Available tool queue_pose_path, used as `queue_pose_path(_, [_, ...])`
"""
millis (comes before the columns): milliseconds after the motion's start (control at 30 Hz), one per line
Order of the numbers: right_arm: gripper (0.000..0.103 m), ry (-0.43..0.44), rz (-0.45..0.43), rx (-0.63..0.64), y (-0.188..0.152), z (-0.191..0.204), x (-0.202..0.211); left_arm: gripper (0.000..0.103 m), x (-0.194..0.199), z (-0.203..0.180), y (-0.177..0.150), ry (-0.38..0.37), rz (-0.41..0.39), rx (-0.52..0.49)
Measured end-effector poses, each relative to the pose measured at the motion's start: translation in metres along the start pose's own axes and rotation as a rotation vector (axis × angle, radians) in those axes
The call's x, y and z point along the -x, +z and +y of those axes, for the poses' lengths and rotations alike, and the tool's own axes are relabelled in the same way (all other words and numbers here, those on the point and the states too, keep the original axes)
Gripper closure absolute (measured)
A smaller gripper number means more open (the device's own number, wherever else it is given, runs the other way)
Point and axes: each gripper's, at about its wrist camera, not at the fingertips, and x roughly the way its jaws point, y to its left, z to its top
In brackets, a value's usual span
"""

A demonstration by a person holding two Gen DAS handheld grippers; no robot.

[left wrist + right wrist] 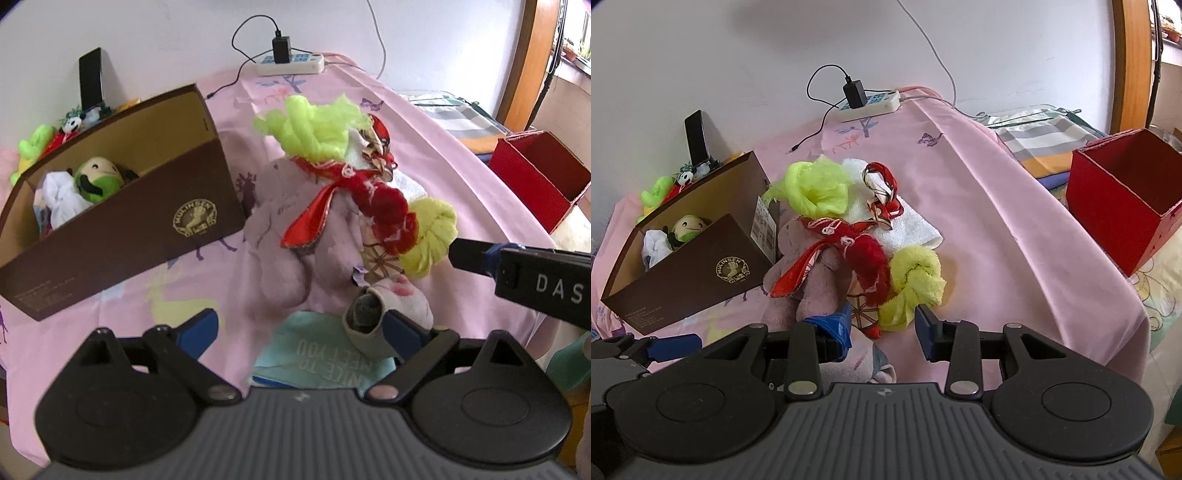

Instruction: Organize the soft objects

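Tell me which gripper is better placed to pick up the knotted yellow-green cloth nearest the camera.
Probably the right gripper: its open jaws sit just short of the knotted yellow-green cloth. The left gripper is open over a teal cloth, beside a sock.

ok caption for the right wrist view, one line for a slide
Open right gripper poised at a knotted lime-green cloth in a pile on the pink sheet, brown cardboard box alongside.

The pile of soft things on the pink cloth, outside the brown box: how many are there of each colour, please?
Yellow-green: 2, one knotted bundle at the back and one at the front
Red: 2, a knitted scarf and a satin ribbon
White: 1, a towel
Mauve: 1, a plush toy
Total: 6
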Motion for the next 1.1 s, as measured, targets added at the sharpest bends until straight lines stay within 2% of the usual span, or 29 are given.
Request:
queue_pose_path(433, [0.082, 0.033, -0.005, -0.003, -0.003, -0.002, -0.004, 0.008, -0.004, -0.001, -0.001, 0.0, -0.037, -0.011])
queue_pose_path(633, [0.082, 0.049, -0.008, 0.007, -0.003, -0.003, -0.002, 0.008, -0.003, 0.017, -0.007, -0.088, -0.055, 0.004])
queue_pose_path(767, [0.082, 0.071, 0.005, 0.016, -0.005, 0.0, -0.005, 0.008, 0.001, 0.034, -0.01, -0.096, -0.078, 0.027])
queue_pose_path(967, [0.082, 0.168, 0.061, 0.084, -0.01, 0.008, -0.007, 0.008, 0.004, 0.054, -0.021, -0.146, -0.079, 0.041])
queue_pose_path(1100, [0.082, 0.247, 0.106, 0.141, -0.018, 0.012, -0.005, 0.008, 0.009, 0.057, -0.033, -0.225, -0.078, 0.01])
